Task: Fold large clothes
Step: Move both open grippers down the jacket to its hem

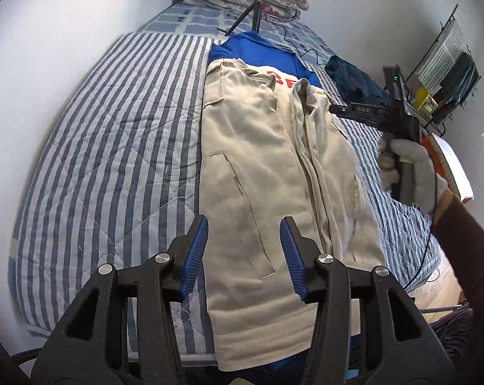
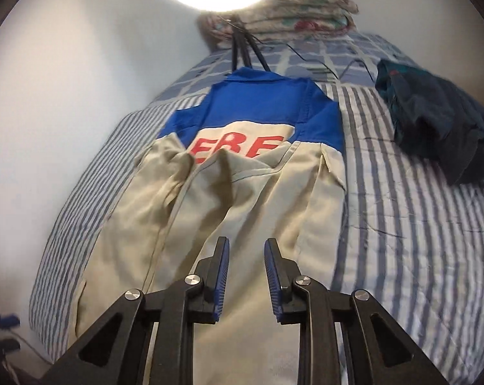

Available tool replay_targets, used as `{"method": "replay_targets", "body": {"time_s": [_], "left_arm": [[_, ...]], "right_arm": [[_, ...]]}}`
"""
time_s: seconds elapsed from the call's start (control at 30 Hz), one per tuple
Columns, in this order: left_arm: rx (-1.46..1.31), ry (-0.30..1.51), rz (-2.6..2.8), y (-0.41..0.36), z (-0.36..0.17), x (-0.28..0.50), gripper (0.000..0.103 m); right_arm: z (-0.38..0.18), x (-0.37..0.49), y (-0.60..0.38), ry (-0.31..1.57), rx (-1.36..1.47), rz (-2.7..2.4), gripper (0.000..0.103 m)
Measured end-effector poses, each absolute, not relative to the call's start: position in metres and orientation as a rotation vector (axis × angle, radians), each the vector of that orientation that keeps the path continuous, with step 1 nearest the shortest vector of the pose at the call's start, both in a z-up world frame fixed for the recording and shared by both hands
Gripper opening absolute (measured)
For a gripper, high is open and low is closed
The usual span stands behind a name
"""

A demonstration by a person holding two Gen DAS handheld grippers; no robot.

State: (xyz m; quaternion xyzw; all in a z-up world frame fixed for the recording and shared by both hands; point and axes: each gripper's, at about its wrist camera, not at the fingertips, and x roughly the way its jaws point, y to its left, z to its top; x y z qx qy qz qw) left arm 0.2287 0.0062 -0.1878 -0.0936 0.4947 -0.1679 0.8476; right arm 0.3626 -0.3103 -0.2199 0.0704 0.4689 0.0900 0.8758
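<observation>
Beige-and-blue jacket (image 1: 258,166) on striped bed (image 1: 113,128), both claws apart, empty, gloved hand (image 1: 409,173) in left view only

Beige-and-blue jacket (image 1: 258,160), red-lettered, sides folded inward, flat on striped bed (image 1: 113,128)

Striped quilt (image 1: 113,147) lies bare; tripod (image 1: 245,12) blocks beyond jacket (image 1: 258,160).
</observation>
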Motion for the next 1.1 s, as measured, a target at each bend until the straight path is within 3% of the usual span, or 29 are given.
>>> {"method": "replay_targets", "body": {"time_s": [0.37, 0.53, 0.8, 1.1], "left_arm": [[-0.189, 1.110, -0.357, 0.005, -0.209, 0.237, 0.047], [-0.213, 1.130, -0.388, 0.000, -0.211, 0.237, 0.048], [-0.246, 1.113, -0.411, 0.007, -0.209, 0.221, 0.048], [-0.274, 1.181, -0.431, 0.011, -0.235, 0.194, 0.048]], "right_arm": [[-0.276, 0.420, -0.261, 1.020, 0.075, 0.184, 0.024], [-0.261, 0.413, -0.265, 1.051, 0.106, 0.234, 0.025], [-0.210, 0.305, -0.292, 1.023, 0.146, 0.300, 0.027], [-0.215, 0.155, -0.272, 1.109, 0.119, 0.432, 0.027]]}}
